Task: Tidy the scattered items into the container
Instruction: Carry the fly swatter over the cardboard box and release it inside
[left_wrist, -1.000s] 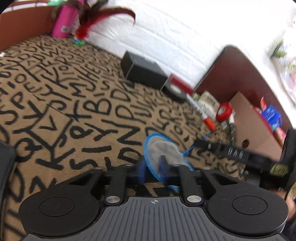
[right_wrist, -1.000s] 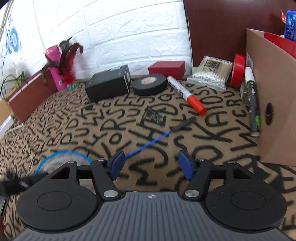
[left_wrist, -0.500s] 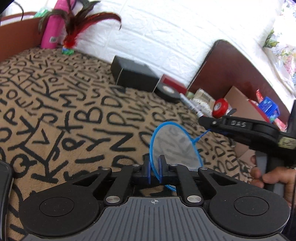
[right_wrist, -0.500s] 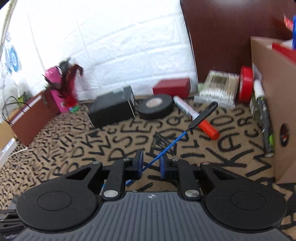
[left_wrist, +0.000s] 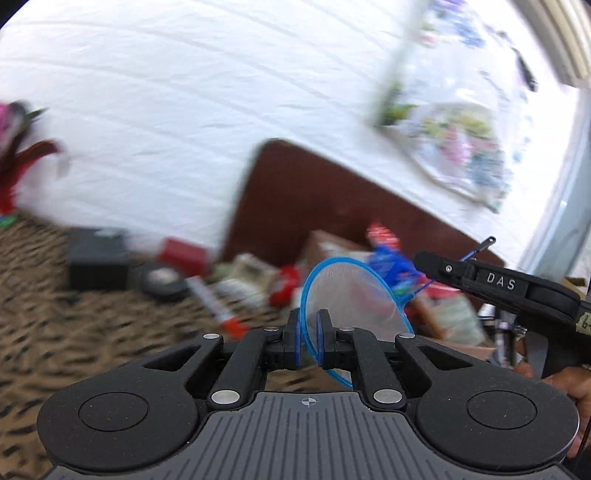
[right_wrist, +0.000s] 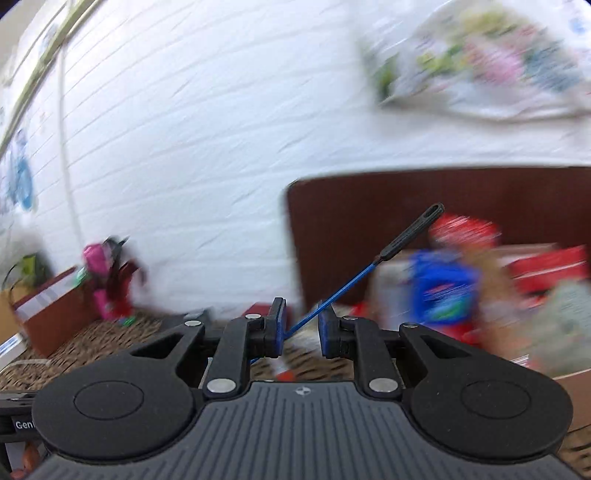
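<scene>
Left wrist view: left gripper (left_wrist: 308, 334) fingers clamped on the rim of the round blue-framed mesh strainer (left_wrist: 349, 297), whose net stands up ahead of the fingertips, blurred cardboard box of clutter (left_wrist: 328, 247) just beyond. Right wrist view: right gripper (right_wrist: 301, 326) has the strainer's thin blue wire handle with black tip (right_wrist: 412, 230) running up between its fingers; handle touches the left pad, gap at the right one, grip unclear.

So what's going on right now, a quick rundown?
Left tool clamped on blue net's hoop. Right tool around its handle, grip unclear. Net lifted, box ahead. Nothing blocking.
</scene>
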